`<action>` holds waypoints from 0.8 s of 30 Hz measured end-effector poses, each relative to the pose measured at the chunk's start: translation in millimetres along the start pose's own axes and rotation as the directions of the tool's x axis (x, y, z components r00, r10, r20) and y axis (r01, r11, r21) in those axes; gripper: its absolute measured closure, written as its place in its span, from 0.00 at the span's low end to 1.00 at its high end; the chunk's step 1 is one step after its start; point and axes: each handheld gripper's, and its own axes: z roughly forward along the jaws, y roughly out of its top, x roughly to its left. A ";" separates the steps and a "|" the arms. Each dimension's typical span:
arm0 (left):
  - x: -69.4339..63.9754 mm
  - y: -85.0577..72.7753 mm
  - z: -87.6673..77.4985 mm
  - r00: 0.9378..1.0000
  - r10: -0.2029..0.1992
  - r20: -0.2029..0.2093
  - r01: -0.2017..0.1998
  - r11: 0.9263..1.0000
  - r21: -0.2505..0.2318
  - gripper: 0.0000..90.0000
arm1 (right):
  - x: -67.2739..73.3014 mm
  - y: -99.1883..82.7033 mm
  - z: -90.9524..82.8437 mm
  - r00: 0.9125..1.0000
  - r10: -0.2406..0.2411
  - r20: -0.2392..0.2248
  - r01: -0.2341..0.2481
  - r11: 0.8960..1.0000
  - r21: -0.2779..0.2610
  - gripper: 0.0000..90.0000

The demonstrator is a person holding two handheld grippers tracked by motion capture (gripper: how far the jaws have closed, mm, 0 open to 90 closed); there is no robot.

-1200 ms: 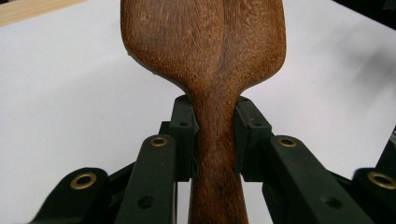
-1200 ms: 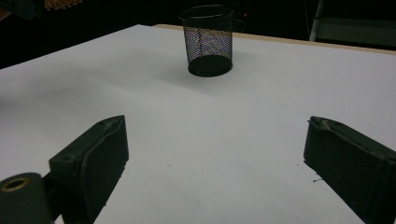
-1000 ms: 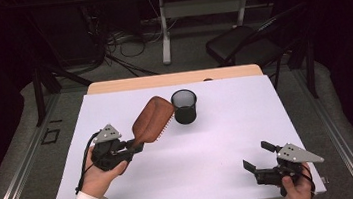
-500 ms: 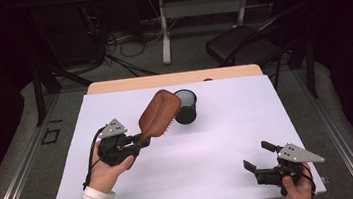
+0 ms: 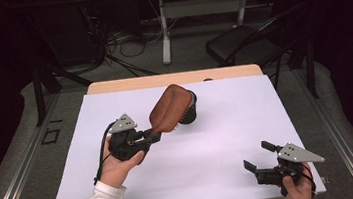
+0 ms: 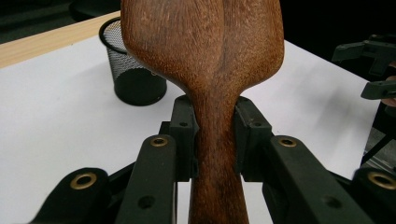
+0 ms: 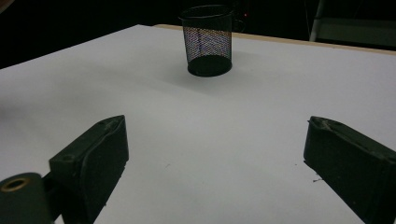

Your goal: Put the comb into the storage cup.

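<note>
Wooden hairbrush [image 5: 171,108], handle pinched in left tool [image 5: 141,139], head tilted up-forward toward mesh cup [image 5: 188,109] just beyond; right tool [image 5: 260,162] spread, well apart.

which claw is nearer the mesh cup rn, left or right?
Left. The left claw holds the wooden hairbrush by its handle just beside the mesh cup. The right claw sits open at the table's near right corner, far from it.

One wooden hairbrush [image 5: 170,109], one black mesh cup [image 7: 208,40], two grippers.

Left gripper [image 5: 154,137] clamped, right gripper [image 5: 259,155] agape.
</note>
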 end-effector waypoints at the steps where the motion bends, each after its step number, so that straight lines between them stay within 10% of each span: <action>1: -0.8 1.0 1.2 1.000 0.003 0.004 -0.003 1.000 -0.002 0.80 | 0.0 0.0 0.0 1.000 0.000 0.000 0.000 1.000 0.000 0.07; 24: -10.9 10.8 18.9 0.999 0.010 0.045 -0.006 0.997 -0.081 0.80 | 0.6 -0.4 0.7 1.000 0.009 -0.002 -0.009 1.000 0.000 0.07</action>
